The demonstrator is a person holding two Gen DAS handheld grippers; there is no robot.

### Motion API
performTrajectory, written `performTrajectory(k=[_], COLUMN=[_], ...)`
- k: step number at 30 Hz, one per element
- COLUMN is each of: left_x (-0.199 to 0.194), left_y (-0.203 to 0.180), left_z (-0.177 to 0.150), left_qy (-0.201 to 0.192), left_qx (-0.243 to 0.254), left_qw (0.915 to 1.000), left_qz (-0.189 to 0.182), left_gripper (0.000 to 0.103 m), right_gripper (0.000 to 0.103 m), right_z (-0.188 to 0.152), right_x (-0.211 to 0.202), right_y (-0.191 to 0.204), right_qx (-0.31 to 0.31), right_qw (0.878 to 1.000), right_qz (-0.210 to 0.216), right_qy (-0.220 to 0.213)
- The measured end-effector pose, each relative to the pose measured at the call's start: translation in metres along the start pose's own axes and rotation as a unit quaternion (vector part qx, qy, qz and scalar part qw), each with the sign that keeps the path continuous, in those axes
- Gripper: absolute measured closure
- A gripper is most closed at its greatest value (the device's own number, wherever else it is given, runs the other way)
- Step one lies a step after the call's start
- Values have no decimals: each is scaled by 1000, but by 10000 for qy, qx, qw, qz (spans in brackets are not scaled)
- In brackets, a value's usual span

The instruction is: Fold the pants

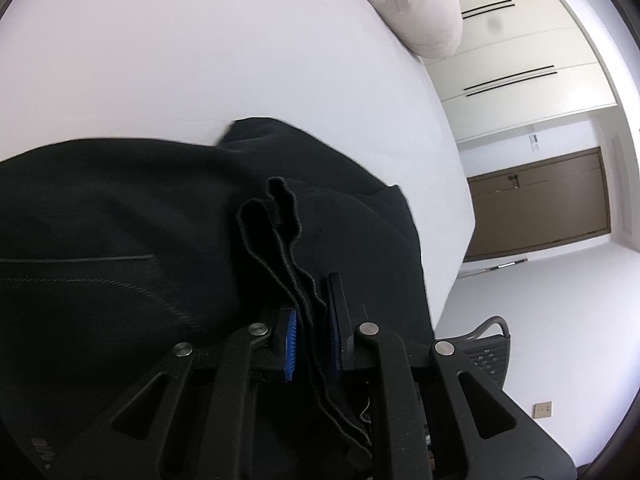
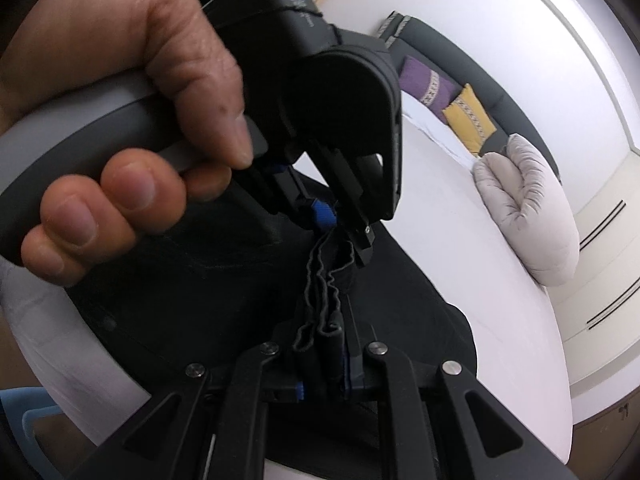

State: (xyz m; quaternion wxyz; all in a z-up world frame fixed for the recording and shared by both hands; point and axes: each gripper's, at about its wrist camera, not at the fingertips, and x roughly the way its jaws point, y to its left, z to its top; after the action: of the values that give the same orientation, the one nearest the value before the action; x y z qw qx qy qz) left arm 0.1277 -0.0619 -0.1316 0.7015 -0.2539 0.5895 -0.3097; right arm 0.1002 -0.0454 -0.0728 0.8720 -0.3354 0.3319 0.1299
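Black pants lie bunched on a white bed. My left gripper is shut on their layered hem edge, which runs up between the blue pads. In the right wrist view a hand holds that left gripper just ahead, pinching the same gathered edge of the pants. My right gripper is shut on the folded layers a short way below it, so the two grips are close together.
A puffy pale cushion lies on the bed, with purple and yellow pillows by a dark headboard. Past the bed's right edge are cream wardrobe doors, a brown door and a mesh chair.
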Motion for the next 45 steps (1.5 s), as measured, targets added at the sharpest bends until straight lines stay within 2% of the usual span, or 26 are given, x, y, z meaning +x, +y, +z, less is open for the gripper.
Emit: performTrajectory(k=[4, 5, 9, 10, 12, 14, 16, 18, 20, 22, 24, 26, 27, 28, 29, 30, 31, 34, 35, 38, 41, 43, 45], left_x=[6, 9, 8, 1, -6, -11, -19, -22, -18, 4, 22, 42, 51, 54, 52, 51, 53, 66, 67, 74, 78, 75, 63], left_y=[13, 16, 34, 34, 28, 19, 9, -11, -28, -50, -60, -62, -58, -57, -57, -59, -61, -77, -78, -88, -92, -90, -75], left_z=[-9, -11, -14, -16, -18, -26, -27, -27, -26, -29, -39, -55, -64, -71, -78, -82, -84, -89, -91, -100, -101, -97, -87], left_qy=[-25, -11, -99, -159, -280, -415, -547, -664, -679, -531, -277, 5, 149, 167, 115, 96, 107, 114, 123, 147, 146, 119, 95], left_qx=[-67, -84, -210, -195, -145, -21, 172, 495, 796, 1146, 1385, 1488, 1452, 1470, 1536, 1608, 1664, 1774, 1799, 1850, 1845, 1845, 1835], left_qw=[9998, 9996, 9995, 9991, 9979, 9960, 9944, 9927, 9911, 9887, 9860, 9841, 9842, 9842, 9832, 9819, 9807, 9782, 9776, 9762, 9765, 9769, 9774], left_qz=[162, 270, 233, 335, 572, 790, 886, 877, 823, 811, 884, 973, 1002, 976, 974, 1000, 1026, 1075, 1084, 1126, 1104, 1070, 1044], left_gripper=[92, 91, 91, 91, 91, 91, 91, 91, 91, 91, 91, 91, 91, 91, 91, 91, 91, 91, 91, 91, 91, 91, 91], right_gripper=[88, 86, 83, 80, 51, 43, 43, 49, 55, 56, 57, 58, 59, 59, 59, 59, 59, 59, 60, 75, 76, 76, 75], right_z=[1, -2, -6, -7, -11, -17, -25, -36, -46, -63, -85, -103, -110, -118, -122, -129, -134, -142, -144, -152, -169, -178, -187], right_x=[9, 18, 21, 18, 6, -7, -15, -19, -15, -6, 12, 48, 59, 80, 93, 112, 130, 173, 185, 198, 179, 169, 148], right_y=[10, 15, 1, -3, -16, -34, -54, -92, -132, -184, -230, -267, -276, -289, -293, -297, -301, -297, -299, -291, -287, -290, -277], right_qx=[-65, -73, 172, 230, 384, 576, 966, 1651, 2331, 3276, 4134, 4839, 4990, 5220, 5360, 5522, 5688, 5920, 5936, 5793, 5707, 5577, 5394], right_qw=[9997, 9988, 9977, 9971, 9949, 9905, 9826, 9651, 9463, 9112, 8653, 8088, 7943, 7682, 7482, 7219, 7008, 6614, 6528, 6542, 6497, 6574, 6748], right_qz=[141, 325, 483, 583, 884, 1238, 1567, 1999, 2208, 2478, 2825, 3326, 3447, 3682, 3882, 4138, 4268, 4542, 4629, 4723, 4900, 4928, 4843], right_qy=[162, 345, 449, 437, 301, 175, 258, 354, 383, 319, 257, 323, 361, 425, 467, 525, 564, 767, 855, 1156, 1101, 1181, 1387])
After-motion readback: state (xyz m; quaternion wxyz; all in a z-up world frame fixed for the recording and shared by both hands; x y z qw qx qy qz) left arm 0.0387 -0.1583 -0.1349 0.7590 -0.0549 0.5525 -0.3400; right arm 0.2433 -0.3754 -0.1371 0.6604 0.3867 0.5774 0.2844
